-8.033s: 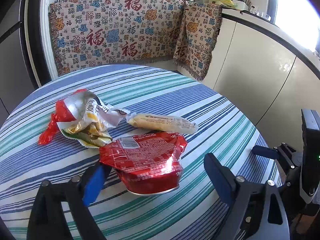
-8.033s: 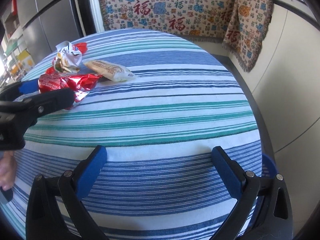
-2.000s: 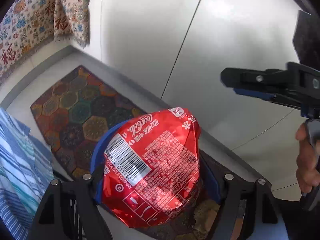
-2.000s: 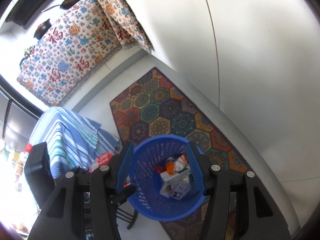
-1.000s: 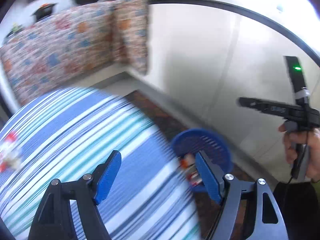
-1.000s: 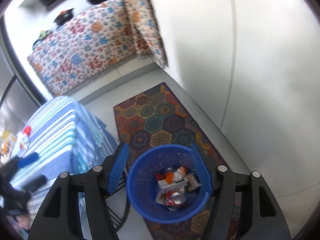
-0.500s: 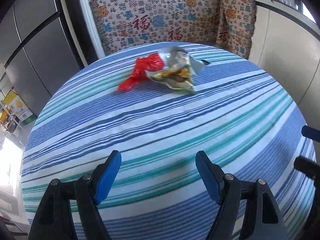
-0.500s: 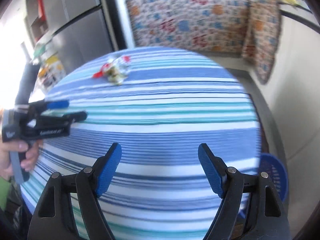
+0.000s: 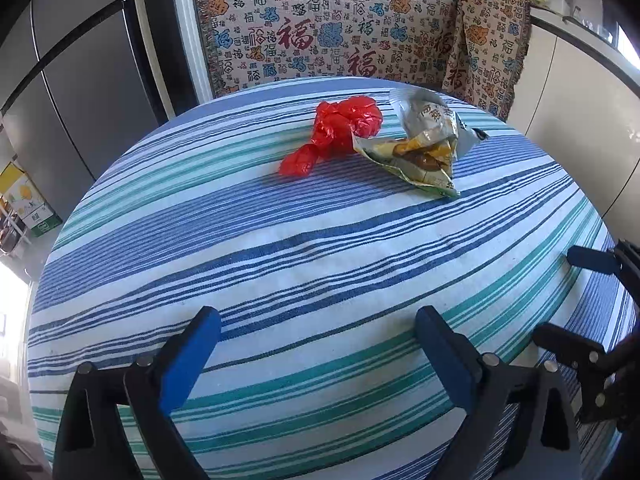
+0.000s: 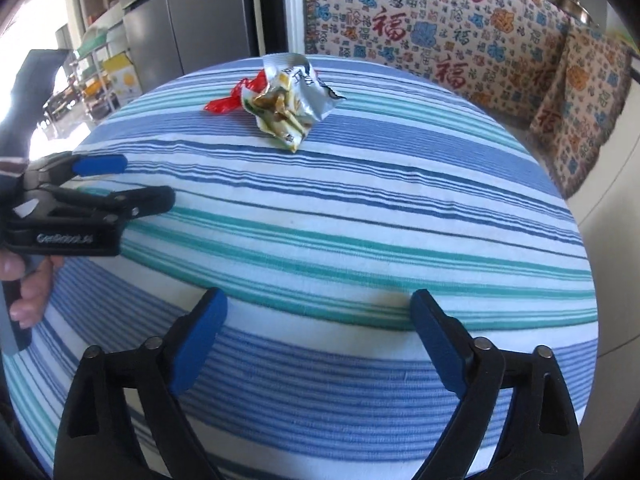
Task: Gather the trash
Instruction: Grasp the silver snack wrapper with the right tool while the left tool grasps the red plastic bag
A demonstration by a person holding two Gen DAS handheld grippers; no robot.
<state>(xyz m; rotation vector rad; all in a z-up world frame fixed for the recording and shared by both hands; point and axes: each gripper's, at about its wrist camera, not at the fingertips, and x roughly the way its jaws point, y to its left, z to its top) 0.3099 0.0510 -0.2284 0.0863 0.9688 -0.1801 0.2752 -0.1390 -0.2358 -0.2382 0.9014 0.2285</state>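
A crumpled red plastic bag (image 9: 335, 132) and an opened silver and yellow snack wrapper (image 9: 424, 142) lie side by side on the far part of the round striped table (image 9: 304, 248). Both show in the right wrist view too, the wrapper (image 10: 292, 98) in front of the red bag (image 10: 232, 98). My left gripper (image 9: 316, 344) is open and empty above the table's near edge. My right gripper (image 10: 318, 326) is open and empty over the near right side. Each gripper shows in the other's view, the right one (image 9: 576, 300) and the left one (image 10: 120, 182).
A bench with a patterned throw (image 9: 332, 28) stands behind the table. A grey fridge (image 9: 72, 92) is at the left and white cabinets (image 9: 580, 96) at the right. A cardboard box (image 9: 30, 208) sits on the floor at the far left.
The left gripper dropped the red packet into the blue basket and swung back to the table. Both grippers have since moved a little closer to the remaining trash.
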